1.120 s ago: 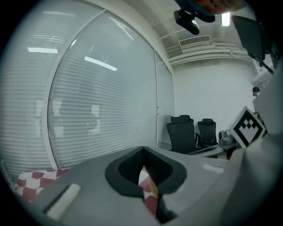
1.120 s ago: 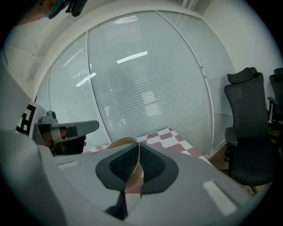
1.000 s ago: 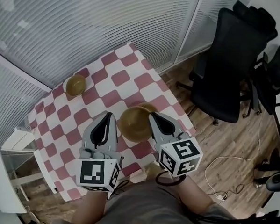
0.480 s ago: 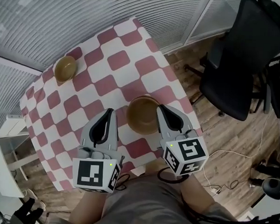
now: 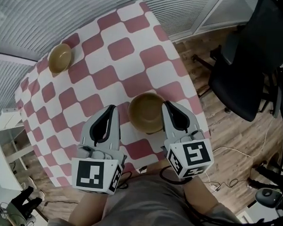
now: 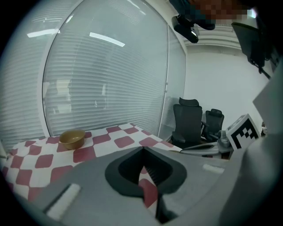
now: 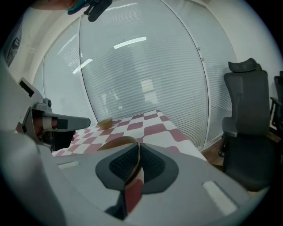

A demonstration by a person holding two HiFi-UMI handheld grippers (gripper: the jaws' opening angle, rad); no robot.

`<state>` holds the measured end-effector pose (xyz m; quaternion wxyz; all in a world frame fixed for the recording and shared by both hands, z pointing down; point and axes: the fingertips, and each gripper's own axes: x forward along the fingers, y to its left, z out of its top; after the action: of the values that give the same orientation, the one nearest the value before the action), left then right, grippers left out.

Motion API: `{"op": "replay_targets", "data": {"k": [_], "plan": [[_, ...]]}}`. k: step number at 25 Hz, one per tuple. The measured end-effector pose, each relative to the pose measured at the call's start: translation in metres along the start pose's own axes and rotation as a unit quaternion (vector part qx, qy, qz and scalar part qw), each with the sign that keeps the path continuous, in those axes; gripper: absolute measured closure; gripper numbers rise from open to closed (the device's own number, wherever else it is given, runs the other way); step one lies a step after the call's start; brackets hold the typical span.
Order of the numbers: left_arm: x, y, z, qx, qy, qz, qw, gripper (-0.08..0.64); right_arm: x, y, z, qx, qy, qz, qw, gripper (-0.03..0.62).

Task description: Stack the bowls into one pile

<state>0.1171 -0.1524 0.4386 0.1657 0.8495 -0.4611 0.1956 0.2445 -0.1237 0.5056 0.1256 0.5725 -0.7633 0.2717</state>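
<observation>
One smooth round bowl (image 5: 146,113), checkered tablecloth (image 5: 121,47)

In the right gripper view, the right gripper's (image 7: 138,149) own body hides nearly all of the bowl (image 7: 116,142) pinched in its jaws. Only 1 arc of rim shows left of the tips. In the head view that gripper covers the rim's right side, where the pads meet it. The far bowl (image 7: 105,123), well beyond the tips, is too small to show its inside. The office chair (image 5: 258,59), right of the right gripper, is cut off by the top and right edges. The table's (image 5: 112,47) near edge is hidden beneath the left gripper (image 5: 109,111) and the person's torso (image 5: 146,207).
</observation>
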Motion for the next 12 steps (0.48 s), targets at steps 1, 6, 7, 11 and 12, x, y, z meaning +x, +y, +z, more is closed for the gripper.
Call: {"op": "replay_targets", "data": {"k": [1,6,7,11,12], "plan": [[0.0009,0.0004,-0.0014,-0.001,0.002,0.000,1.0000,0.560,0.0001,0.0004,-0.0005,-0.006,0.002,-0.002,1.000,0.551],[0.0049,0.0013,-0.0025,-0.005,0.005,0.000,1.0000,0.560,0.0014,0.0039,0.0002,-0.059,0.006,-0.012,0.998,0.543],[0.0055,0.0008,-0.0021,-0.005,0.005,-0.001,1.0000,0.560,0.0013,0.0038,0.0005,-0.065,0.006,-0.013,0.998,0.541],[0.0054,-0.0004,-0.0017,-0.006,0.004,-0.002,1.0000,0.560,0.0004,0.0043,0.0015,-0.072,0.004,-0.011,0.997,0.516],[0.0049,-0.0002,-0.0018,-0.006,0.004,-0.001,1.0000,0.560,0.0000,0.0051,0.0020,-0.073,0.003,-0.010,0.997,0.511]]}}
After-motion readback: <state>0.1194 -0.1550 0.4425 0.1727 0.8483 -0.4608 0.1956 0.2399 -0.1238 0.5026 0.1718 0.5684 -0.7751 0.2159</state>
